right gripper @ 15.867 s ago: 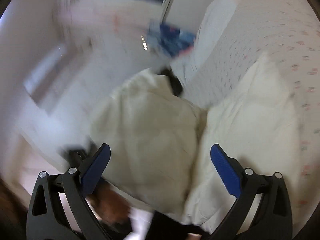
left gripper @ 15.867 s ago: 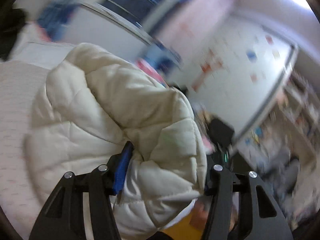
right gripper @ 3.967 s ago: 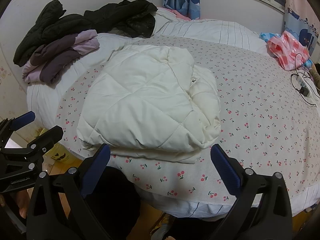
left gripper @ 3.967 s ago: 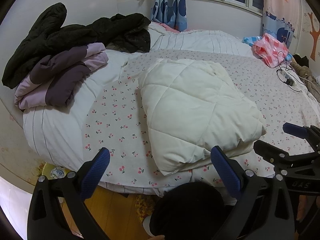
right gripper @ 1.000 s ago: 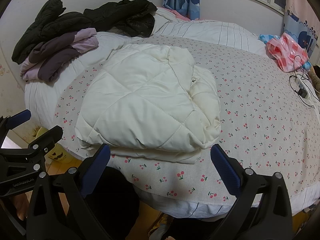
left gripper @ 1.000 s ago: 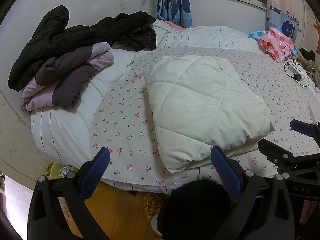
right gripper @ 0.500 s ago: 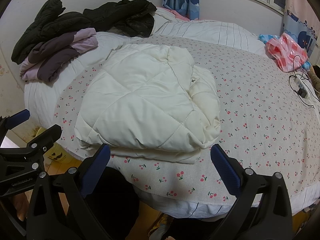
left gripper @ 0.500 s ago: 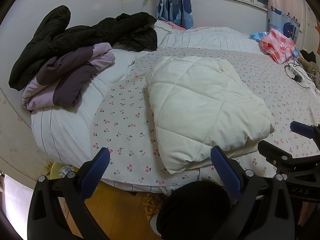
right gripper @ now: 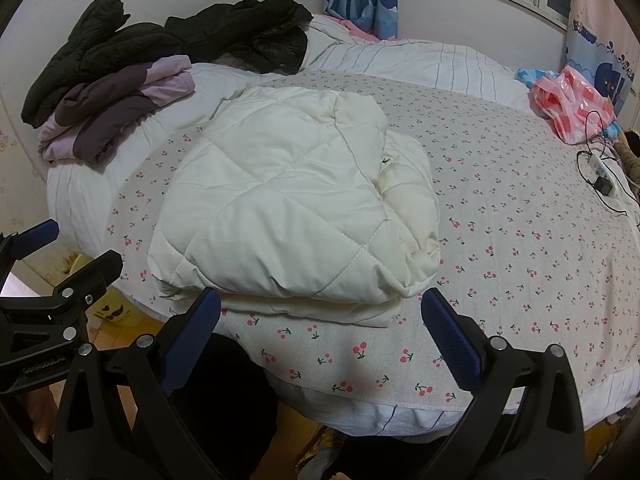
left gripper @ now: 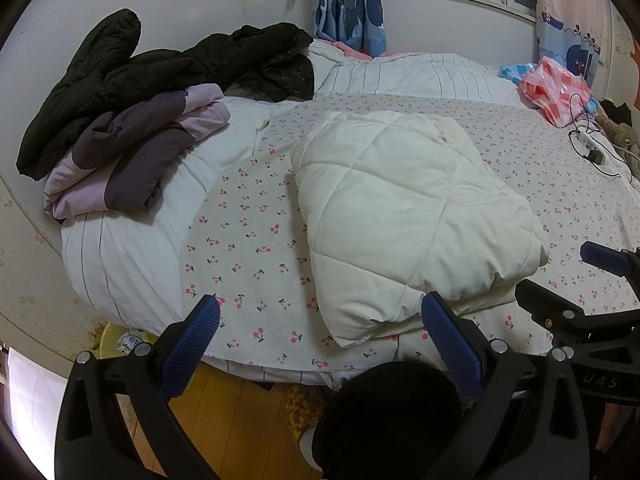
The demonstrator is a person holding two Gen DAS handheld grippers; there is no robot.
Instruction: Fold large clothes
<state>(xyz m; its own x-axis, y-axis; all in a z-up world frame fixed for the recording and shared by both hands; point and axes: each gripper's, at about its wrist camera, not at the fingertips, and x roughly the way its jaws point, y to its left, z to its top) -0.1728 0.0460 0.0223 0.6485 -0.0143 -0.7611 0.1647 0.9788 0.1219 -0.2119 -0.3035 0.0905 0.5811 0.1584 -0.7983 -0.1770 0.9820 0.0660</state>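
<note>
At nine o'clock on the cherry-print bed [right gripper: 500, 240] lie a black puffer coat [right gripper: 120, 44] and purple jacket [right gripper: 112, 116]; centred, the folded cream quilted coat [right gripper: 288, 208]. Both the left gripper [left gripper: 320, 332], marked "GenRobot.AI", and the right gripper [right gripper: 320, 320] hover empty, fingers spread.

Cream quilted puffer jacket [left gripper: 404, 208] folded into thick rectangular bundle; lies flat on bed nr front edge; layers stacked, folded edge facing fwd.
</note>
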